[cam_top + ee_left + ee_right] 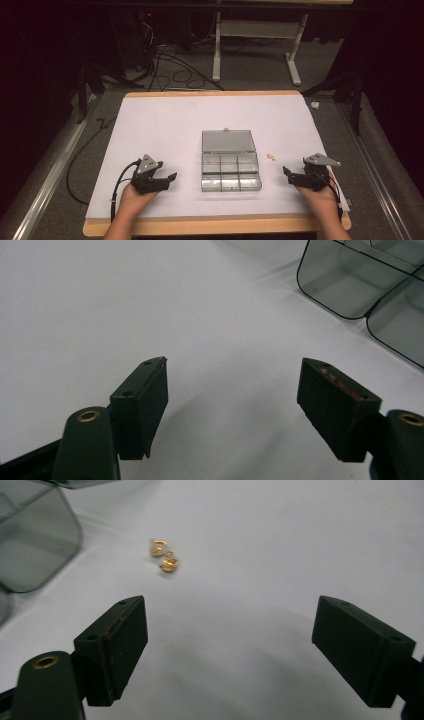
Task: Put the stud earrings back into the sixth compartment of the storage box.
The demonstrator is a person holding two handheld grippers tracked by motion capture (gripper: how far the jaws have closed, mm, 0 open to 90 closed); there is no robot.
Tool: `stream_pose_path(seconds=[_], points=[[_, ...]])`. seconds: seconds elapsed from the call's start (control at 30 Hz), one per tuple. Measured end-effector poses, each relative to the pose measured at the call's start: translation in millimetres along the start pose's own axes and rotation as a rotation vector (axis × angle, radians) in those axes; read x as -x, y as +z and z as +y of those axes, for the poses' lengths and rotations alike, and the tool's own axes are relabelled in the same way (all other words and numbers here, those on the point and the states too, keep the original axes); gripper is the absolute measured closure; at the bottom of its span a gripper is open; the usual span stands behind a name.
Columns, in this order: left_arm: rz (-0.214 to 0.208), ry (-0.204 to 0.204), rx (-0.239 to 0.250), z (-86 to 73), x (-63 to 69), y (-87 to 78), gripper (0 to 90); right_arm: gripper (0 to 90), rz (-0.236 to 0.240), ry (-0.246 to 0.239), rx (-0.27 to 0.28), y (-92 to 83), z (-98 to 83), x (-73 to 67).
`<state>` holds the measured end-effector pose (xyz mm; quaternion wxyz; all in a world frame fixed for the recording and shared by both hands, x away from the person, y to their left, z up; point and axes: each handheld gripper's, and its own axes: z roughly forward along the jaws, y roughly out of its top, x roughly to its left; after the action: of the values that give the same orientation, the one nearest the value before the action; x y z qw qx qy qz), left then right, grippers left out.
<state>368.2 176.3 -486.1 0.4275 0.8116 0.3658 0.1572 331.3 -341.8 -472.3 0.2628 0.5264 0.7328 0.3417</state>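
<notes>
Jaws on both grippers stand wide apart w/ nothing between them. We've got the left gripper (pixel 165 179) and right gripper (pixel 292 175) resting low on the white-covered bench (pixel 165 125), one each side of the clear plastic compartment box w/ its hinged lid folded back (pixel 230 161). Our guess: hands are parked symmetrically, ready to start, box centred so either side can reach it.

Task's thing looks to be the pair of small gold earrings (pixel 271 157), lying loose on the bench just right of the box, between it and the right gripper. In the right gripper view they sit ahead of the jaws & a bit toward the box (pixel 164 556), near its rounded corner (pixel 35 540), apart from it. That gripper is aimed roughly at them, so we judge a pick comes next, then a drop into a compartment.

Compartments look empty as far as we can tell. Nothing blocks the approach. A small pale object (pixel 315 105) lies off the bench's far right corner; cables and a white frame on the floor beyond.
</notes>
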Motion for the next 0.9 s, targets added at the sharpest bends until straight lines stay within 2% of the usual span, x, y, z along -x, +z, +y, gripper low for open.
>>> stream_pose_path(seconds=[0.1, 0.17, 0.23, 0.3, 0.37, 0.47, 0.53, 0.6, 0.73, 0.8, 0.83, 0.87, 0.9], points=[[0.011, -0.005, 0.007, -0.3, 0.3, -0.3, 29.1, 14.7, 0.02, 0.01, 0.009, -1.4, 0.2, -2.1], [0.013, -0.002, 0.004, -0.2, 0.3, -0.2, 28.5, 14.9, -0.004, 0.007, 0.013, -1.1, 2.4, -1.4], [0.014, -0.005, 0.003, -0.1, 0.1, -0.3, 27.1, 15.0, -0.01, 0.03, 0.011, 0.1, 3.5, 0.7], [0.009, -0.004, 0.005, -0.2, -0.1, -0.2, 26.2, 15.0, -0.018, 0.032, 0.014, 0.9, 3.8, 1.4], [0.004, -0.003, 0.007, -0.2, 0.2, -0.3, 25.1, 15.5, -0.021, 0.025, 0.016, 1.4, 4.3, 1.4], [0.01, 0.007, 0.008, -0.3, 1.2, -0.1, 24.6, 16.4, -0.014, 0.056, 0.028, 3.8, 6.0, 0.4], [0.015, 0.021, 0.0, -0.1, 2.1, 0.0, 25.3, 19.6, -0.01, 0.056, 0.03, 5.9, 7.7, -0.8], [0.012, 0.024, -0.007, 0.2, 2.9, 0.9, 25.6, 21.8, -0.011, 0.031, 0.019, 7.1, 9.5, -3.3], [0.013, 0.027, -0.012, 0.4, 3.1, 1.5, 25.7, 30.7, -0.003, 0.016, 0.02, 10.5, 15.5, -10.3], [0.013, 0.029, -0.011, 0.3, 3.5, 1.5, 25.7, 33.4, 0.016, 0.035, 0.015, 13.9, 18.0, -12.3], [0.015, 0.03, -0.01, 0.3, 3.6, 1.6, 25.7, 35.2, 0.026, 0.038, 0.013, 15.7, 19.1, -13.0], [0.016, 0.031, -0.01, 0.3, 3.7, 1.7, 26.0, 41.1, 0.045, 0.037, 0.01, 17.9, 21.2, -14.4], [0.017, 0.031, -0.01, 0.3, 3.7, 1.6, 26.0, 41.1, 0.045, 0.037, 0.01, 17.9, 21.2, -14.4]])
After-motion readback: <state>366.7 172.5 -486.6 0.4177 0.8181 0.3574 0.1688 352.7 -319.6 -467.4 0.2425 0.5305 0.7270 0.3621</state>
